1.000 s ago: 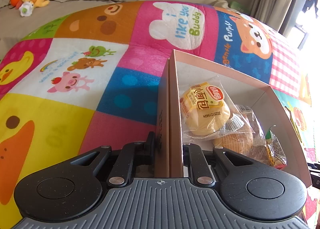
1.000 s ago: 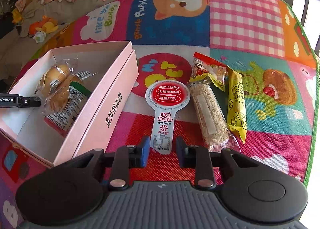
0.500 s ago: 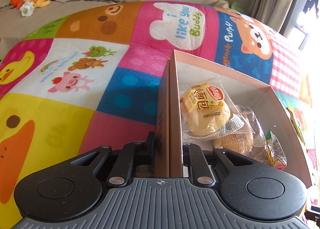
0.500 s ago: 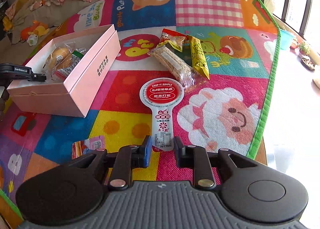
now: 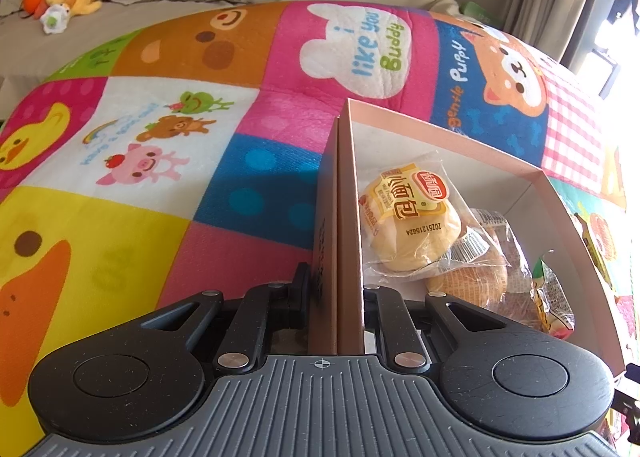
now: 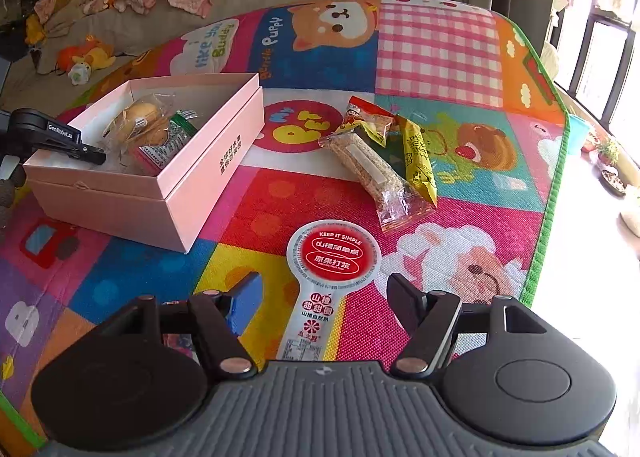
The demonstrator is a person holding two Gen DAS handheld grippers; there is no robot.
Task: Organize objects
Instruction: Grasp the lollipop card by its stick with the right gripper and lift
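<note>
A pink box [image 6: 208, 161] sits on the colourful play mat and holds wrapped buns [image 5: 408, 229] and a green-edged packet [image 6: 168, 141]. My left gripper [image 5: 338, 289] is shut on the box's near wall [image 5: 338, 217]; it also shows at the box's left end in the right wrist view [image 6: 60, 137]. My right gripper [image 6: 326, 297] is open, its fingers either side of a red-and-white lollipop-shaped snack pack [image 6: 328, 273] that lies on the mat. Beyond it lie a clear rice bar [image 6: 372, 169], a yellow bar [image 6: 418, 157] and a red packet [image 6: 366, 117].
A small pink packet [image 6: 176, 337] lies on the mat by my right gripper's left finger. The mat's green edge [image 6: 548, 217] runs along the right, with floor and plant pots beyond. A sofa with toys [image 6: 84, 57] and clothes stands behind.
My right gripper drew back from the box with the lollipop-shaped pack, then opened; the pack now lies between the open fingers. The left gripper has kept its hold on the box wall.
</note>
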